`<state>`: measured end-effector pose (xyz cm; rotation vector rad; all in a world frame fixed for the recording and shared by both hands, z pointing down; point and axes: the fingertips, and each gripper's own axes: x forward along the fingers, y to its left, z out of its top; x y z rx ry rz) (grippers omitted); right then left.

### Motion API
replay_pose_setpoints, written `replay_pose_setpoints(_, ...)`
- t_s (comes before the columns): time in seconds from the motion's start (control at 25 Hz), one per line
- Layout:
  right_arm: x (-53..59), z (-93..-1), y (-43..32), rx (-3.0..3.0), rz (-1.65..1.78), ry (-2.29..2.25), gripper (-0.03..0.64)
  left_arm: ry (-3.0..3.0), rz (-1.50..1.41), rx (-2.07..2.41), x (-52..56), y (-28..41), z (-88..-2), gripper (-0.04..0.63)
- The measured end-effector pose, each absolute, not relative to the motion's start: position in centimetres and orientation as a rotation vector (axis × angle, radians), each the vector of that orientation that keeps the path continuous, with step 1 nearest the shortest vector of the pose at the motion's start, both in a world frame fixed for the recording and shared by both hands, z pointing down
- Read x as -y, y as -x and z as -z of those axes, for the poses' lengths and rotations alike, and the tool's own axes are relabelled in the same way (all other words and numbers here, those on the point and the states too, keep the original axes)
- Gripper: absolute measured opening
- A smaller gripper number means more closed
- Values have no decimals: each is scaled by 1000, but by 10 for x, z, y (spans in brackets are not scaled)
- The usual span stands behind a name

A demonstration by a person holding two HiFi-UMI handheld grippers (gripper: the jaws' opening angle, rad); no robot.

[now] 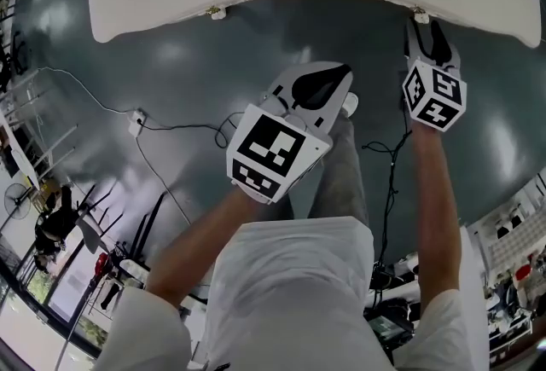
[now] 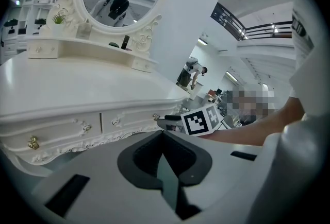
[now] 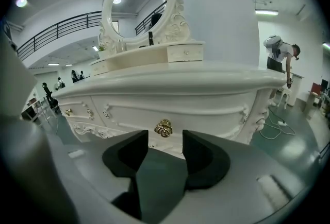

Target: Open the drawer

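A white carved dressing table fills the right tool view, its broad worktop (image 3: 170, 81) curving overhead. The drawer (image 3: 211, 115) sits directly under the worktop edge and is fully shut, so its inside cannot be seen. Its long axis runs sideways along the table front, and its face points straight out at the person. A gold knob (image 3: 163, 127), shaped like a small rosette, marks the middle of the drawer front.

The right tool (image 3: 165, 141) is level with the gold knob. Its two dark jaws stand apart, one on each side of the knob and just short of it, gripping nothing. Whether a jaw tip touches the drawer front cannot be told.

Left of the gold knob, a second drawer (image 3: 82, 109) with its own small gold handle is also shut. Above and behind the knob, an oval mirror (image 3: 135, 4) rises from the worktop. A little closed drawer (image 3: 184, 53) is set in the mirror's stand.

In the head view, the left tool (image 1: 317, 86) is held well back from the gold knob, to its left, over the grey floor (image 1: 171, 62). Its jaws are pressed together with nothing between them.
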<state>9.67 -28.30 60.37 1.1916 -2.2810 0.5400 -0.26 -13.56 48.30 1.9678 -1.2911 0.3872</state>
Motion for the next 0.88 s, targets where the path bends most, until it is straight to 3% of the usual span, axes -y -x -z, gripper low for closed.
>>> replay_pose_setpoints(0.52,296,-618,-86,2280,-558,-1209,215,-1973,-418,1290,130,16,-492,9)
replay_pose_setpoints(0.64,299,-620,-82,2262,-505,-1200,140,-1972,-424,1296,132,24,-493,9)
replay_pose_setpoints(0.88,298,-619,-82,2256,-494,-1199,137,-1975,-424,1289,130,24,-492,9)
